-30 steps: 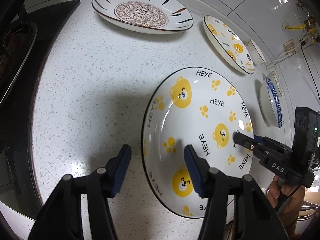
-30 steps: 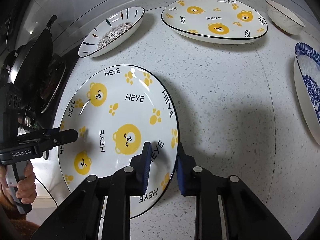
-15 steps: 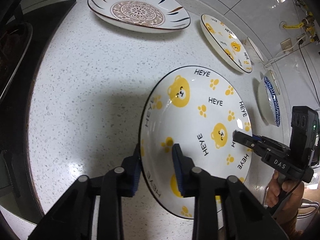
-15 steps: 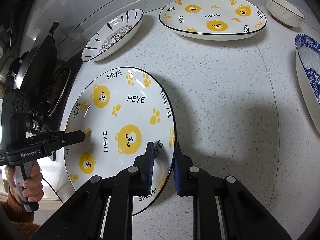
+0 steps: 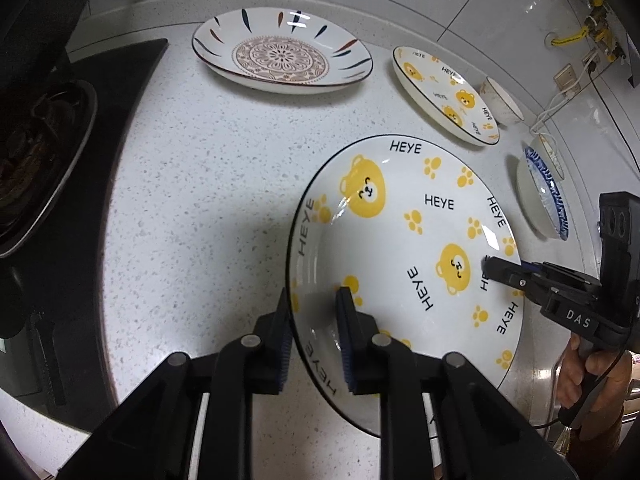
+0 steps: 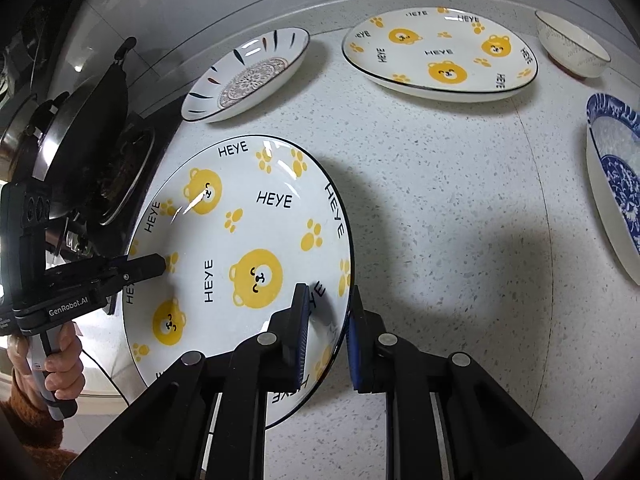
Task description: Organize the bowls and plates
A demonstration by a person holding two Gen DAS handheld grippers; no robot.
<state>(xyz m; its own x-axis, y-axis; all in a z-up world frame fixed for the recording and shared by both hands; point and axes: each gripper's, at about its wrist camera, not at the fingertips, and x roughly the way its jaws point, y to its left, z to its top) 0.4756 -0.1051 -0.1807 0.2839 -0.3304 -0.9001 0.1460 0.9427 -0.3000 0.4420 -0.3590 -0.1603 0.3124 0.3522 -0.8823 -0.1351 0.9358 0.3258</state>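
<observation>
Lifted since half a second ago: near bear plate (image 5: 404,256) now sits higher and more tilted in both views, and at one second back the left gripper (image 5: 312,336) was spread wide beside the rim, not yet clamped. Now pinched on the plate's left rim, one blue pad above and one below, narrow gap filled by the rim. Right gripper (image 6: 328,332) likewise closed down on the opposite rim. Gripped at two opposite edges, probably to keep a wide, shallow, slippery dish level and stop it pivoting. Held over the near part of the speckled countertop (image 6: 440,208), apparently just clear of it, though contact cannot be ruled out. Matching bear plate (image 6: 440,56) at far right, a likely stacking target. Floral plate (image 5: 280,56) far left; small bowl (image 6: 572,48) and blue-patterned dish (image 6: 612,184) to the right; stove pan (image 6: 92,128) left.
</observation>
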